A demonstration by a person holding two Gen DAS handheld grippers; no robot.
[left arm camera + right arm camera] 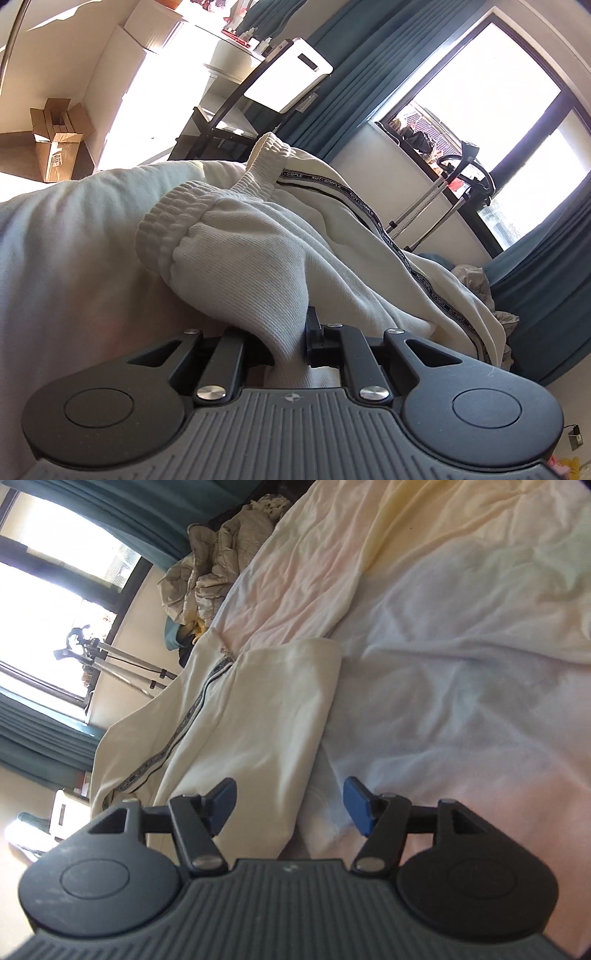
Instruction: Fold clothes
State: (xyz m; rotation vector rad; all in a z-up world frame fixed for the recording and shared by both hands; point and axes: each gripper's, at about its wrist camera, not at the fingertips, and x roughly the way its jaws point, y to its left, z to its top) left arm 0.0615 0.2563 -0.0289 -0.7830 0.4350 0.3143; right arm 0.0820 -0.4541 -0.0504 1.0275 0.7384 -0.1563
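Observation:
A cream sweatshirt jacket (332, 236) with a black lettered zipper tape lies on the bed. My left gripper (284, 343) is shut on its ribbed-cuff sleeve (221, 236), which bunches up just ahead of the fingers. In the right wrist view the same jacket (251, 716) lies flat, zipper tape running along its left side. My right gripper (290, 805) is open and empty, blue pads apart, hovering over the jacket's near edge where it meets the sheet.
The pale bed sheet (461, 664) spreads right and far. A crumpled beige blanket (214, 568) lies at the far end. A window with teal curtains (369, 74), a metal stand (436, 195), a shelf unit and a cardboard box (59, 136) surround the bed.

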